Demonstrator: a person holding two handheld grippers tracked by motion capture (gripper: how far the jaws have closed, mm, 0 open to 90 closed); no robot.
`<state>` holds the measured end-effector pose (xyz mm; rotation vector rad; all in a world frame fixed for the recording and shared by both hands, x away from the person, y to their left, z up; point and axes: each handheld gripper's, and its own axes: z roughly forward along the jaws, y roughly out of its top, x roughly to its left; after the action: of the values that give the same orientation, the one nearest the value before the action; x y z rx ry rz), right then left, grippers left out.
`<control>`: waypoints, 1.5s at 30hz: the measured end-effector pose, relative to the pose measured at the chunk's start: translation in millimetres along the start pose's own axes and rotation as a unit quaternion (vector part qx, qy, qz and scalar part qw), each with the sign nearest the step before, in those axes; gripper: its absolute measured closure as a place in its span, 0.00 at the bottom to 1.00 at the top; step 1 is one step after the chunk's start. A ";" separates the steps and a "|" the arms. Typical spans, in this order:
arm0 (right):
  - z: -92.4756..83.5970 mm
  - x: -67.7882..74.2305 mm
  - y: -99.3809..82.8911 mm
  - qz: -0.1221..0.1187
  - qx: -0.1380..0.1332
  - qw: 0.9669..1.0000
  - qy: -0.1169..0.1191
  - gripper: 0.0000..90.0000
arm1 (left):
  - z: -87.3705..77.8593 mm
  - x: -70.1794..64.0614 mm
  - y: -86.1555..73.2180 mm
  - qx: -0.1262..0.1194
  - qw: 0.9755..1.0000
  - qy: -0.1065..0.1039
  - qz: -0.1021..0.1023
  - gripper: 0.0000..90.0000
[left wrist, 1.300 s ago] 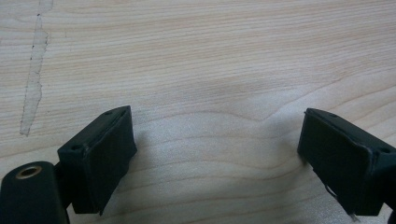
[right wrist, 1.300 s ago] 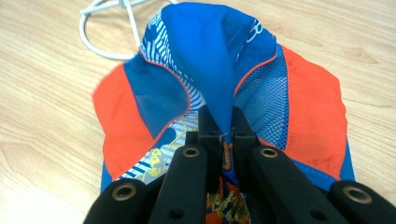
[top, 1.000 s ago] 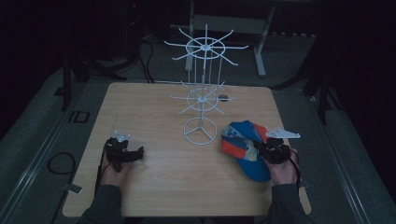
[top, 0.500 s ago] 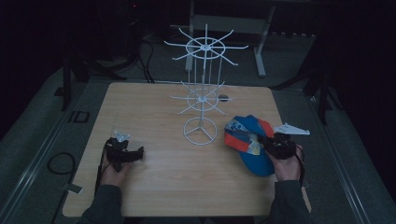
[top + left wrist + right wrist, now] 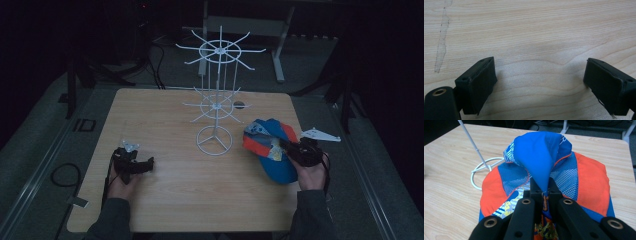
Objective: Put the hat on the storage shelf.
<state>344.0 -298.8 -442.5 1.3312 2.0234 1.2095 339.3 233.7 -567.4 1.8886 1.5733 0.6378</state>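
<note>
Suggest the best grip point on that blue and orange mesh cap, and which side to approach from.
Grip the blue and orange mesh cap at its solid blue fabric fold, coming from the person's near side. It is thin and pinchable, unlike the floppy mesh panels. The right gripper is already shut on it there.

Blue-orange cloth and mesh cap [image 5: 544, 167], matt wood-grain table [image 5: 165, 110], white wire rack [image 5: 216, 100]

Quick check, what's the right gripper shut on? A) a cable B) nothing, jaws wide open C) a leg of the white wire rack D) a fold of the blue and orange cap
D: in the right gripper view the right gripper pinches a raised blue fold of the cap; the wire rack stands apart from it.
</note>
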 end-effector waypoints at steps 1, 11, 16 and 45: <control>-0.7 -0.7 1.3 0.000 -0.003 1.000 -0.001 0.98 | 0.0 0.0 0.0 0.000 1.000 0.000 0.000 0.13; -1.6 -4.3 9.4 0.001 -0.011 1.000 0.003 0.97 | 0.1 -0.2 0.0 -0.001 1.000 0.000 0.000 0.13; -0.8 -5.2 15.4 -0.006 -0.011 1.000 0.008 0.98 | 0.0 -0.2 0.1 0.000 1.000 0.000 0.001 0.13; -12.5 -26.1 45.6 -0.002 -0.056 0.998 0.034 0.97 | 0.1 -0.5 0.1 0.000 1.000 0.000 -0.001 0.13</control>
<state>369.8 -320.1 -400.2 1.2472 1.9722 1.3632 339.4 233.2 -567.4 1.8867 1.5735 0.6367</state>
